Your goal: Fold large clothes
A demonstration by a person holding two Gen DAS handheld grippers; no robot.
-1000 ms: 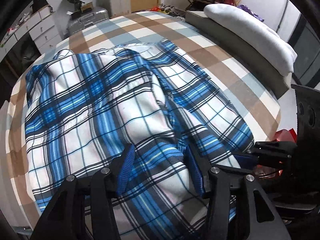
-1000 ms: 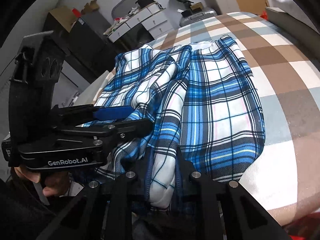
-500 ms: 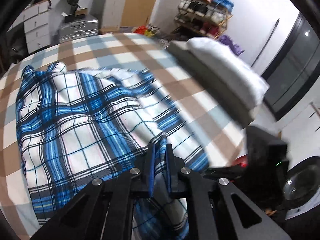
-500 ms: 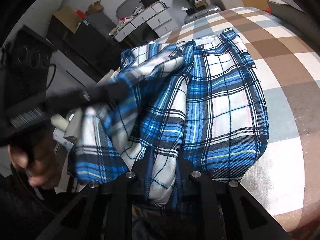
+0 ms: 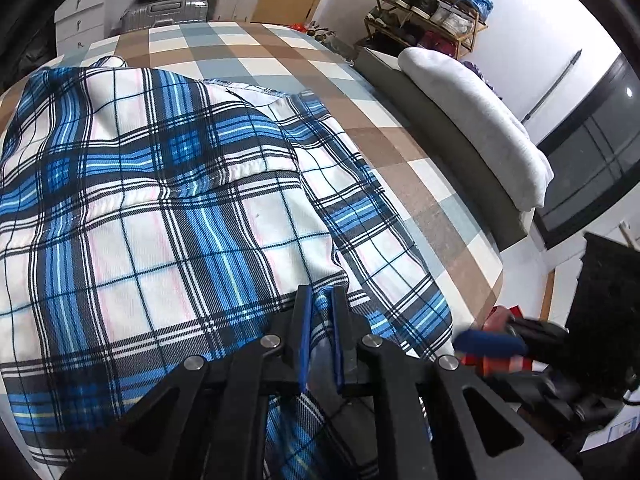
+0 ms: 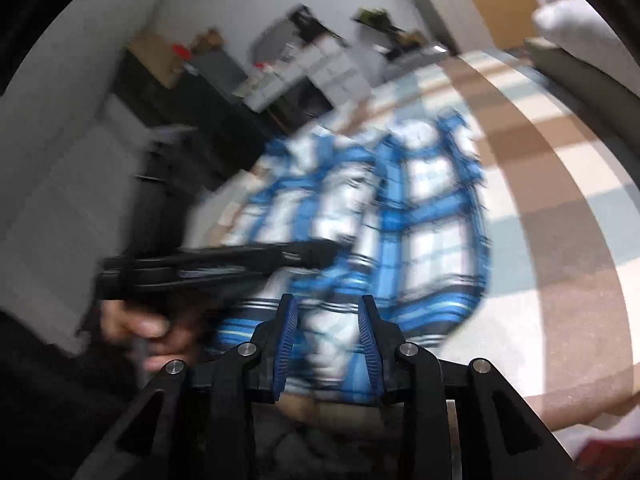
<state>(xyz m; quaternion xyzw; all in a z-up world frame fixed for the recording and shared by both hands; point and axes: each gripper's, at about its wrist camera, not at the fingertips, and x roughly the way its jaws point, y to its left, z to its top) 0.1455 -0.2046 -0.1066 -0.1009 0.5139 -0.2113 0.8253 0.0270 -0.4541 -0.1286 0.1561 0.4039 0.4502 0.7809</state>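
woven plaid garment [image 5: 168, 208] – pinched by left gripper [image 5: 320, 304]

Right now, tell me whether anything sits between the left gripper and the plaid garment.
Nothing visible does. The left gripper is already shut on the near edge of the plaid garment, which lies spread on the checked bedcover.

The left wrist camera sits close above the near edge of the checked bed [image 5: 400, 152], looking steeply down along the left gripper [image 5: 320, 304] across the blue plaid garment [image 5: 160, 208] toward the far edge, with the shoe rack [image 5: 432, 0] beyond the right edge. The right wrist camera, badly blurred, looks along the right gripper [image 6: 329, 308] from the same near edge at a shallower tilt, toward the far left corner and the cluttered shelves [image 6: 288, 76]. Both views share the garment and the bed's middle, and each catches the other gripper at its side.
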